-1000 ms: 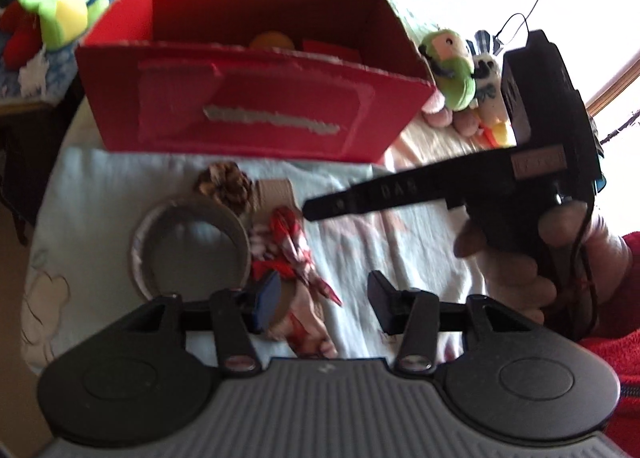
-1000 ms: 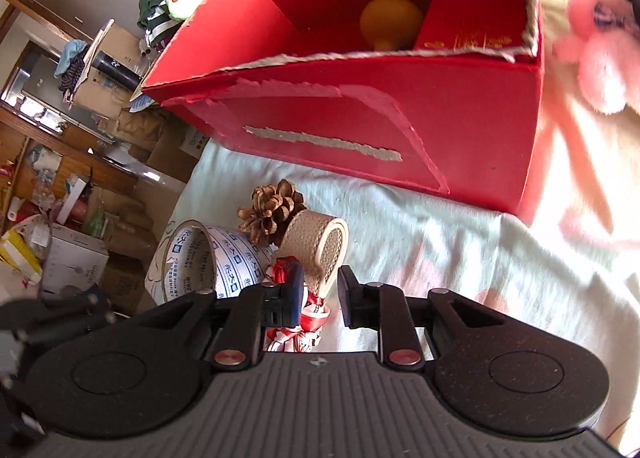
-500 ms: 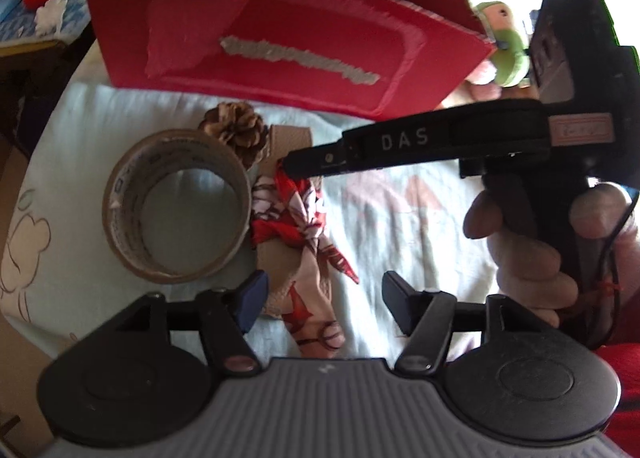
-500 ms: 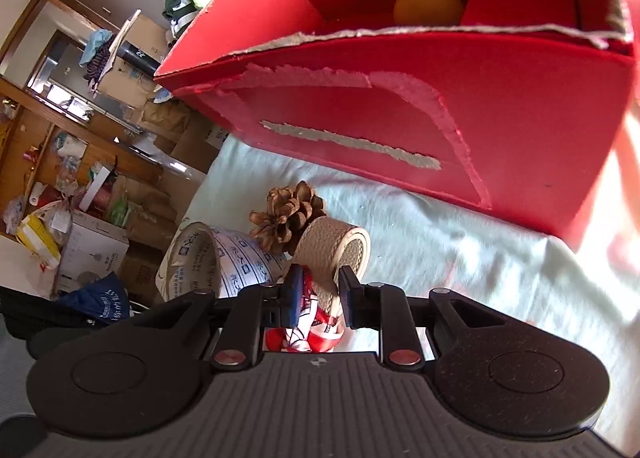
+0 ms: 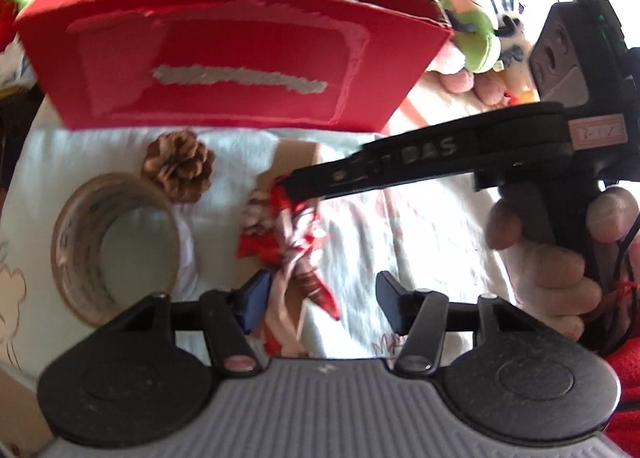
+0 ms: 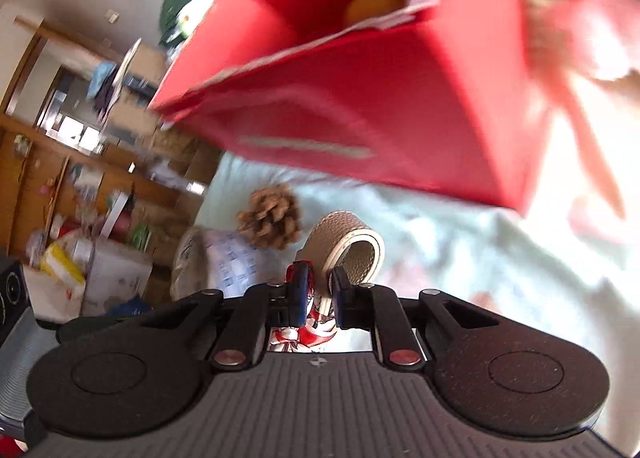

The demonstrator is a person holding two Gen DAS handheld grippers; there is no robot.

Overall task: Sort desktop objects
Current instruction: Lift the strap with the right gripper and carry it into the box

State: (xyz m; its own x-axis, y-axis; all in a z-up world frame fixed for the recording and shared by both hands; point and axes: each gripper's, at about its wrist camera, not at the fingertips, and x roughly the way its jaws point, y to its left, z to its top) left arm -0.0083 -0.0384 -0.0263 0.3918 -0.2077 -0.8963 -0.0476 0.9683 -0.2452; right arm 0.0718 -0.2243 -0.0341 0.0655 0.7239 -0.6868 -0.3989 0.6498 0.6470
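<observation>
A beige woven roll (image 6: 344,246) tied with a red-and-white patterned ribbon (image 5: 288,234) lies on the pale cloth in front of the red box (image 5: 240,70). My right gripper (image 6: 320,294) is closing, its pads pinching the roll's near edge and the ribbon's knot. In the left wrist view it reaches in from the right (image 5: 292,188), held by a hand (image 5: 552,258). My left gripper (image 5: 322,302) hangs just above the ribbon's tail. Its jaws are closing but still stand wide, the tail lying by the left finger without being squeezed.
A pine cone (image 5: 178,166) and a brown tape roll (image 5: 80,246) lie left of the ribboned roll. The red box holds an orange ball (image 6: 374,4). Plush toys (image 5: 472,34) sit at the box's right corner. Cluttered shelves stand beyond the table's left edge.
My right gripper's jaws have narrowed onto the roll's edge and ribbon, and its view has swung and blurred. My left gripper has sunk closer over the ribbon's tail.
</observation>
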